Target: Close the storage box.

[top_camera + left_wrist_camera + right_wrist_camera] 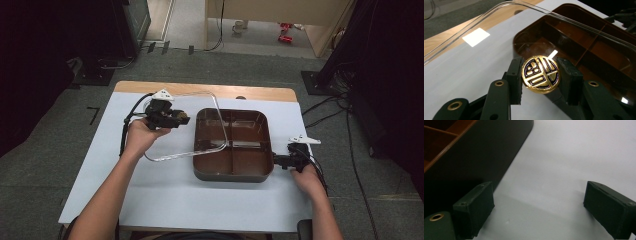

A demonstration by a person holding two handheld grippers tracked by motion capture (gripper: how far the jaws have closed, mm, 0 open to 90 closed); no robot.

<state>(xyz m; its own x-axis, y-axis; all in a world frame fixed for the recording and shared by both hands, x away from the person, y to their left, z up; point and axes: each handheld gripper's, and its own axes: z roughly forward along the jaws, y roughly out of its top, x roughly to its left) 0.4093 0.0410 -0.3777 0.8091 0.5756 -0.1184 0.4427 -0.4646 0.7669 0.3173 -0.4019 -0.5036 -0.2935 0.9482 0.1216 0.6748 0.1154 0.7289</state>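
Grey carpet and trailing cables ring the pale worktop, where a clear lid leans tilted across a brown divided tray, one edge inside it. The left claw pinches the lid's round gold knob — a small, smooth hold that could slip and drop the lid. The right claw rests open just beside the tray's right wall — gripping nothing, so the tray could slide.
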